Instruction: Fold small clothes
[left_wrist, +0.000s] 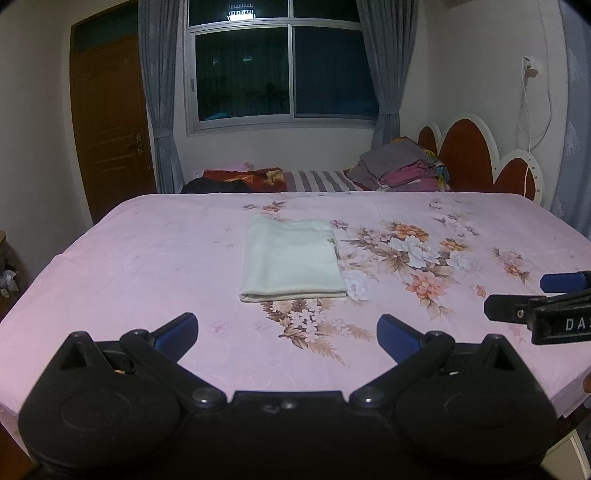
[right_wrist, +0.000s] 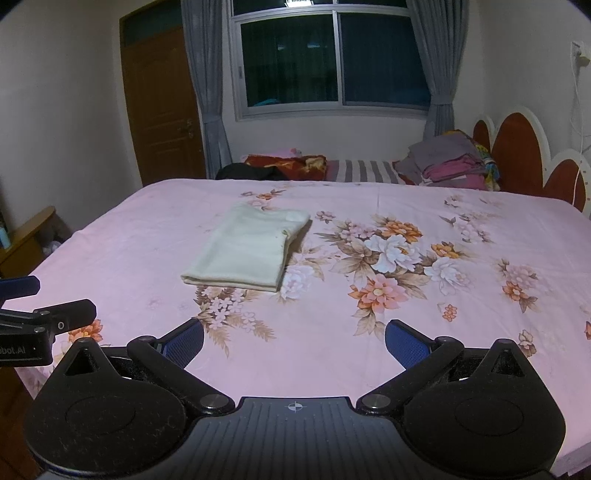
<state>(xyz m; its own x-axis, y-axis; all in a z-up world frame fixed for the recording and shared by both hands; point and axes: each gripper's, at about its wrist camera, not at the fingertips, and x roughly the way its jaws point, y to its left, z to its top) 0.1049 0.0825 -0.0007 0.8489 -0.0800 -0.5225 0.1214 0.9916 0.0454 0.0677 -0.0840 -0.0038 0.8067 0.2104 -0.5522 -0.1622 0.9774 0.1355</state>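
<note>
A pale cream garment (left_wrist: 291, 260) lies folded into a neat rectangle on the pink floral bedsheet (left_wrist: 129, 266), near the middle of the bed. It also shows in the right wrist view (right_wrist: 247, 249), left of centre. My left gripper (left_wrist: 288, 332) is open and empty, held above the sheet's near part, short of the garment. My right gripper (right_wrist: 294, 343) is open and empty, also over the near part of the sheet (right_wrist: 369, 369). Each gripper shows at the edge of the other's view, the right one (left_wrist: 517, 299) at right, the left one (right_wrist: 37, 306) at left.
A pile of folded clothes (left_wrist: 402, 166) and dark bedding (left_wrist: 236, 181) lie at the far side of the bed. A red and white headboard (left_wrist: 472, 155) stands at the right. A window with grey curtains (left_wrist: 162, 92) and a wooden door (left_wrist: 110, 122) are behind.
</note>
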